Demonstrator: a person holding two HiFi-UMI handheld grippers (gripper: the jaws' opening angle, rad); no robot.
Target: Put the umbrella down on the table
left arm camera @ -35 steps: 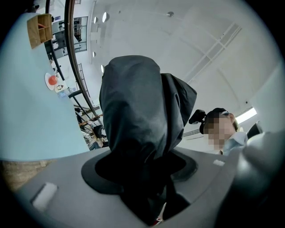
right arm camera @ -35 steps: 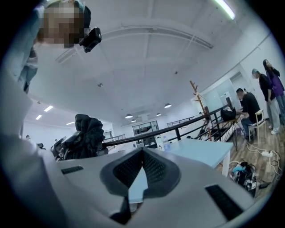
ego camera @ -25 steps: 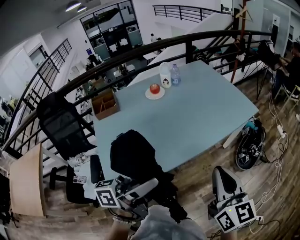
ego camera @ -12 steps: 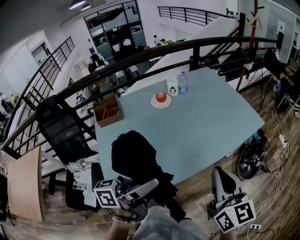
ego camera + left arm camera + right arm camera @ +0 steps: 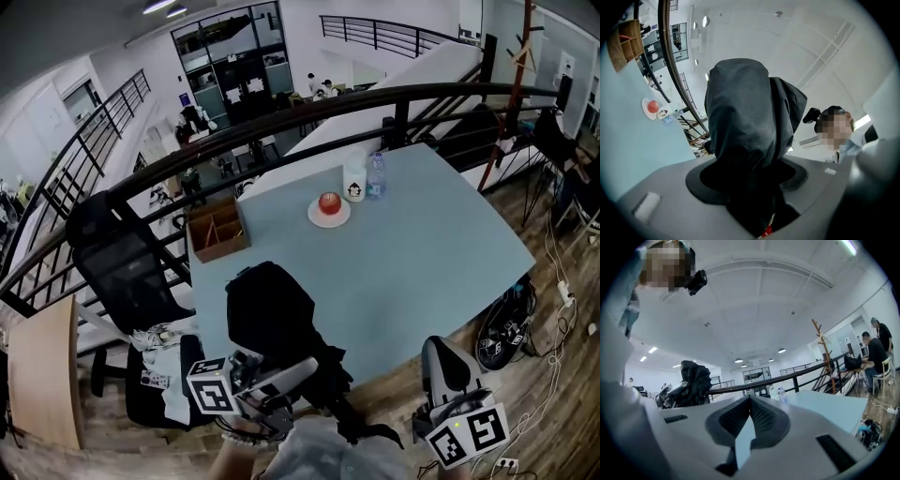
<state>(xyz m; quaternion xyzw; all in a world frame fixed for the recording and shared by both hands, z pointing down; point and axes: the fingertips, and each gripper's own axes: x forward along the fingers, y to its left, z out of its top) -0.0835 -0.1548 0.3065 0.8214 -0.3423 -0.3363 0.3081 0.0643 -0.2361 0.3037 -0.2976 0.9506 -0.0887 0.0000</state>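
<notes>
Apple (image 5: 329, 202), red and round, is sitting on a white plate (image 5: 315, 217) at the pale blue table's (image 5: 422, 262) 12 o'clock. Left gripper (image 5: 298, 367) is clamping the black folded umbrella (image 5: 272, 314) over its 7 o'clock corner; right gripper (image 5: 444, 352) is resting closed, empty. Only its view is showing seated people (image 5: 876, 352).

We wear a pale top (image 5: 323, 455); our grey left gripper (image 5: 298, 372) and right gripper (image 5: 442, 349) each carry a black-and-white marker cube (image 5: 214, 396).

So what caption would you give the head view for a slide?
Left gripper holding a folded black umbrella by the near edge of a pale blue table, not yet set down.
</notes>
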